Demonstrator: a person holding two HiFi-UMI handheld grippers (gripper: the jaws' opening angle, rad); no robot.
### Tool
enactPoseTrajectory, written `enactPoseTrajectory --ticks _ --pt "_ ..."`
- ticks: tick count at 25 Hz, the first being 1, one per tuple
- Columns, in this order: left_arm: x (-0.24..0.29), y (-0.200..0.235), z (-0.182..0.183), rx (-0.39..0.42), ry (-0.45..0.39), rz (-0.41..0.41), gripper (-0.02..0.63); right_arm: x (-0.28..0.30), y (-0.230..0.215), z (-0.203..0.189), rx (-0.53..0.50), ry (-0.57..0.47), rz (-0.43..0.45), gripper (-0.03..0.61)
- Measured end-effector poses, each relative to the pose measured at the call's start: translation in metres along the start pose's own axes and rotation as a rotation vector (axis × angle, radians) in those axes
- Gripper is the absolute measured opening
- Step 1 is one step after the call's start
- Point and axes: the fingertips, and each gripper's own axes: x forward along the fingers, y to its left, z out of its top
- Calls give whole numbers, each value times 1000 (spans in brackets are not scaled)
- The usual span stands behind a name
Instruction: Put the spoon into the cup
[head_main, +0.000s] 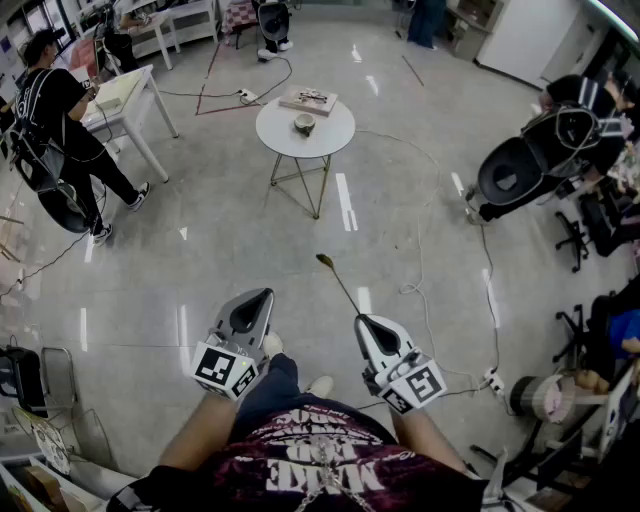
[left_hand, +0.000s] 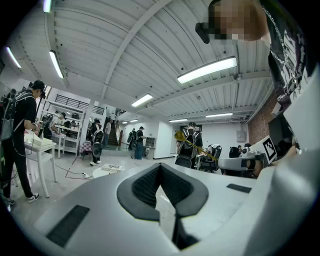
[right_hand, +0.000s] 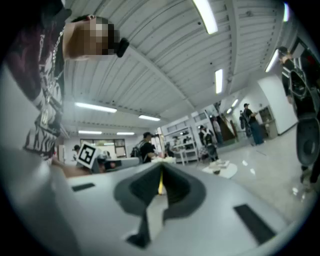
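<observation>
Two grippers are held out level over the floor (head_main: 200, 230), and the job turns on the one at the right.

At the left, the left gripper (head_main: 264, 294) has its jaws together with nothing between them. Its own view shows the dark pads meeting at the tip around an empty hollow. It plays no part in the carry for now.

Ahead, between the two grippers' lines and well apart from both, stands a small round white table (head_main: 275, 135) with the cup (head_main: 305, 123) on it, upright and mouth up. The cup sits near the middle of the tabletop.

Right of that line is the spoon (head_main: 337, 282). Its long axis runs forward and slightly leftward from the jaws, bowl end leading, and it points roughly toward the table.

At the far right, the right gripper (head_main: 361, 321) has its jaws pressed together on the spoon's handle. Its own view shows a thin yellow strip pinched between the pads.

The right hand is plainly the one to deliver. I judge that the gap to the table must be closed first, and that the bowl end must then tip downward over the cup's mouth.
</observation>
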Motion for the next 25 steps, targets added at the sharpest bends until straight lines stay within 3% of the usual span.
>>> enactPoseTrajectory --ticks 12,25 --pt "8 32 -3 8 16 27 29 43 -9 -5 31 31 25 35" --pt "63 125 10 14 7 -20 29 143 -34 13 12 16 -19 35"
